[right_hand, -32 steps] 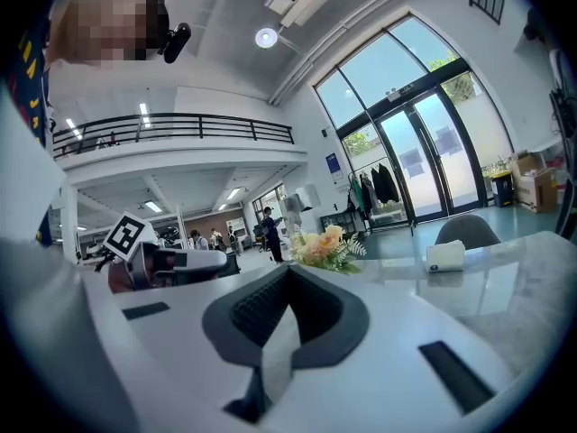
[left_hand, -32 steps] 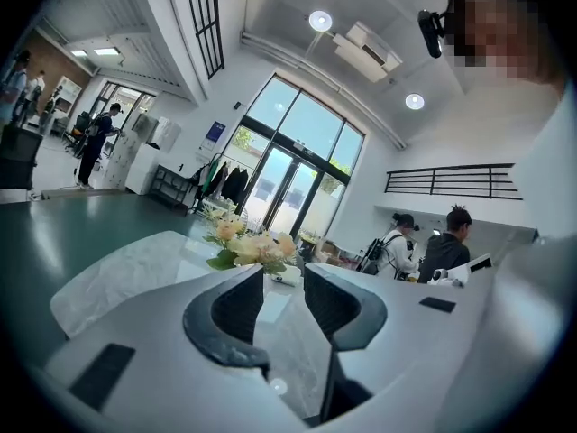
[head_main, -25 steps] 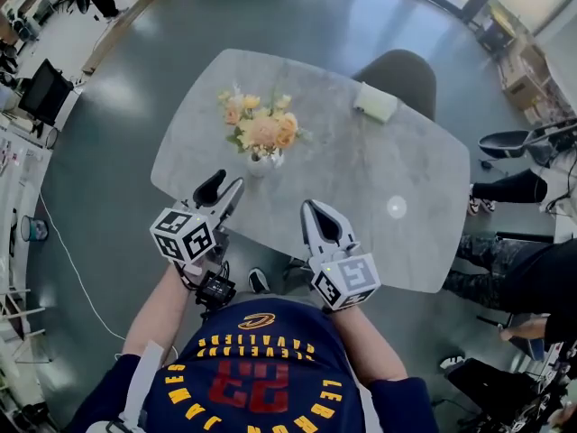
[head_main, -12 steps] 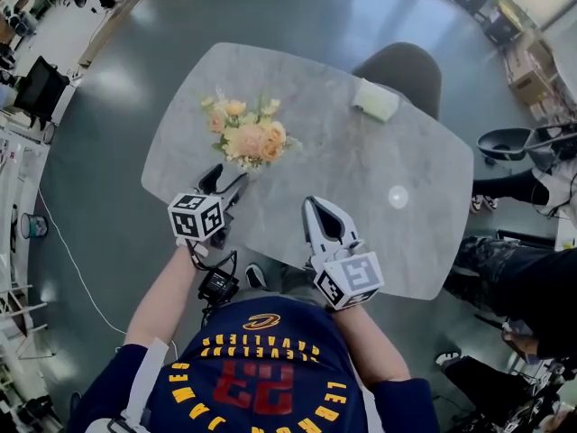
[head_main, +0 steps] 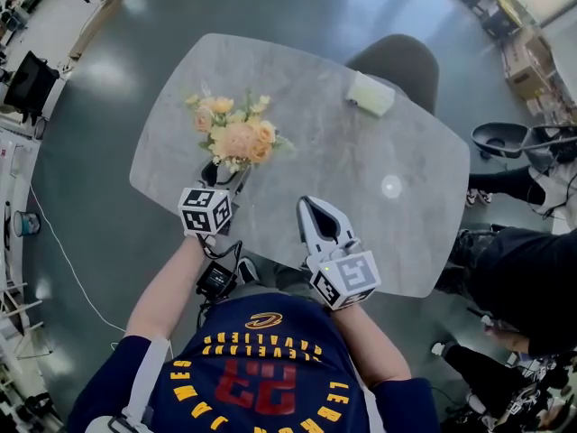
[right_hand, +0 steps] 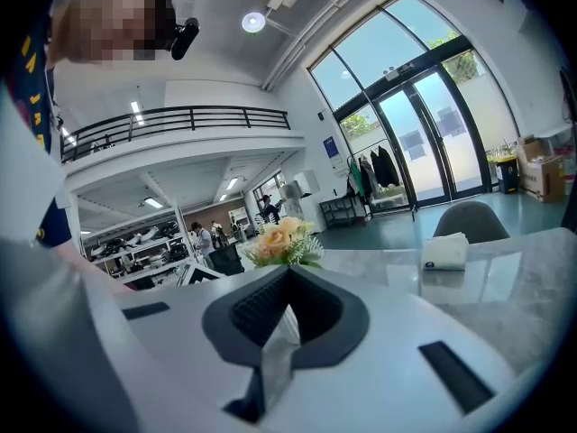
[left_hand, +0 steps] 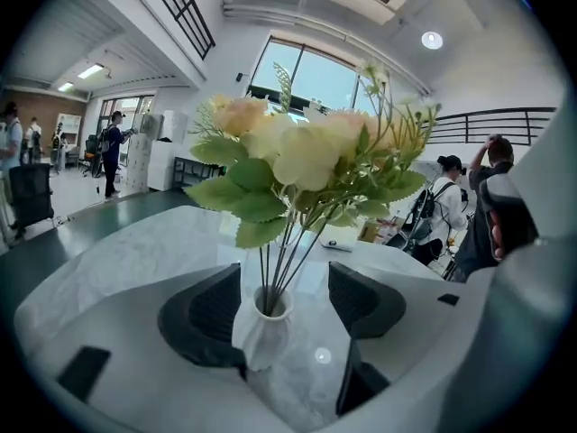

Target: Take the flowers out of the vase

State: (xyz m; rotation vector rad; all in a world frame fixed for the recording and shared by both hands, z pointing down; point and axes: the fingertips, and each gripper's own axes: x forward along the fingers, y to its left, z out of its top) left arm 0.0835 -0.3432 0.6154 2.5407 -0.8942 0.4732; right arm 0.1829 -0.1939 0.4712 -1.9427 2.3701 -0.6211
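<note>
Flowers [left_hand: 297, 152] in vase [left_hand: 261, 334] (upright).

A navy jersey [head_main: 261, 368] is worn, printed with arched yellow lettering and a red number outlined in yellow. A pale strap [head_main: 144, 382] is seen at its nine o'clock edge. The left tool [head_main: 225, 177] and right tool [head_main: 311, 207] are made light grey with black ribbed pads, and each is capped by a white cube with black square markers. A small black box [head_main: 216, 280] on a black cable is seen at six o'clock of the left tool.
</note>
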